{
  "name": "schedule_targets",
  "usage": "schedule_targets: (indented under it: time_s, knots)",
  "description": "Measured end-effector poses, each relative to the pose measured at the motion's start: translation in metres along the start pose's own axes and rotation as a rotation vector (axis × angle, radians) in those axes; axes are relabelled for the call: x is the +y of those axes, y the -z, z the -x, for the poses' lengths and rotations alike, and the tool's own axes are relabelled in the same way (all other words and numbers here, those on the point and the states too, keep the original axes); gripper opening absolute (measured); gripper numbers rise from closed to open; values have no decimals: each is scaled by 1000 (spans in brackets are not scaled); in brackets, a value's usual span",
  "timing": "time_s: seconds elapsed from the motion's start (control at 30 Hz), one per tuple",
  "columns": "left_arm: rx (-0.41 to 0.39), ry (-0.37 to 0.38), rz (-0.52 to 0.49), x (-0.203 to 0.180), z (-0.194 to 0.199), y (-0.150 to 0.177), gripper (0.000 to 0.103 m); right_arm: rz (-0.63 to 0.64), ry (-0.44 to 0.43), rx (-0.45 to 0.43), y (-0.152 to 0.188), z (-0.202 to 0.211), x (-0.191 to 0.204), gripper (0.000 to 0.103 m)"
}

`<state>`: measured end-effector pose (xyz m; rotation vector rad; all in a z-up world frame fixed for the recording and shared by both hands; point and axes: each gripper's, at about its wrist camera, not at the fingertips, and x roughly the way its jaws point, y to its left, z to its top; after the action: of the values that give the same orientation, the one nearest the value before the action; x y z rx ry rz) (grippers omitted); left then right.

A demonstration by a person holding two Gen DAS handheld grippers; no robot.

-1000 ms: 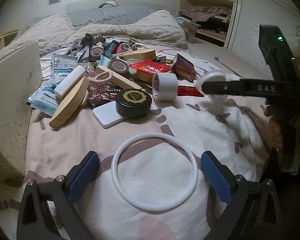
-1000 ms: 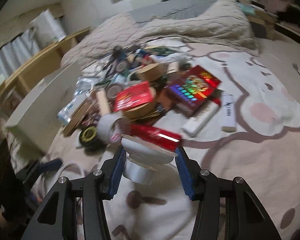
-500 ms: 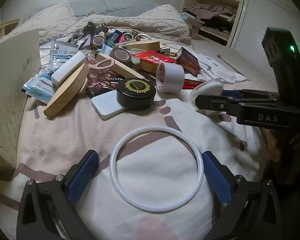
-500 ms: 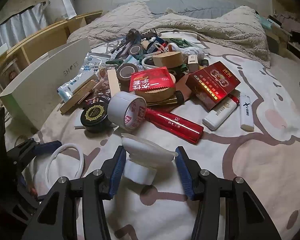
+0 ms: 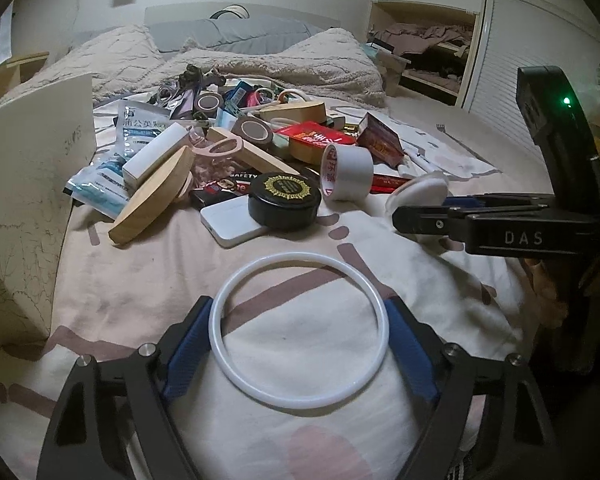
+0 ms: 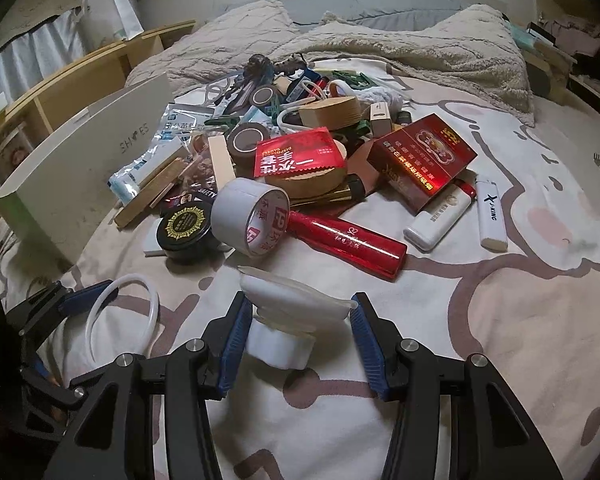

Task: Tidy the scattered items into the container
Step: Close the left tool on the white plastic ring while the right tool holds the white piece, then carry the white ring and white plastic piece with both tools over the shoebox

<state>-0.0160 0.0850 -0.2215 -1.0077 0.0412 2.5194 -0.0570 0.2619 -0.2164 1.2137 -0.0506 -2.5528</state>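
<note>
A thin white ring (image 5: 300, 258) lies flat on the pink bedspread. My left gripper (image 5: 298, 308) has a blue pad against each side of it, and its jaws are closing on it. In the right wrist view the ring (image 6: 155, 304) and left gripper (image 6: 60, 300) sit at lower left. My right gripper (image 6: 298, 304) is shut on a white flanged cap (image 6: 296, 296) just above the bedspread. The left wrist view shows that cap (image 5: 420, 192) and right gripper (image 5: 420, 216) at the right. The white shoe box (image 5: 32, 160) stands at the left.
A pile of items lies ahead: white tape roll (image 6: 248, 216), black round tin (image 6: 186, 232), red tube (image 6: 348, 240), red carton (image 6: 420, 160), two lighters (image 6: 492, 216), wooden pieces and packets. A crumpled blanket (image 6: 400, 52) lies behind. Wooden shelves (image 6: 80, 76) run along the left.
My left gripper's jaws have come in from wide apart until the pads meet the white ring. The right gripper, still holding the cap, dropped slightly and levelled out.
</note>
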Motion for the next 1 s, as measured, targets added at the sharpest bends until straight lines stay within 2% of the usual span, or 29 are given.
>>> schedule_targets:
  time_s: [0.57,0.83,1.0]
  knots:
    - [-70,17,-19,-5,18,-18,85,-44,-24,-12,-3,5,-7,51]
    - [-110,35,-15,-2,35,-35,85,-18,-18,-80,-14,28,2,51]
    - [-128,4,-14,2,47,-52,85,14,5,-125,-27,40,8,51]
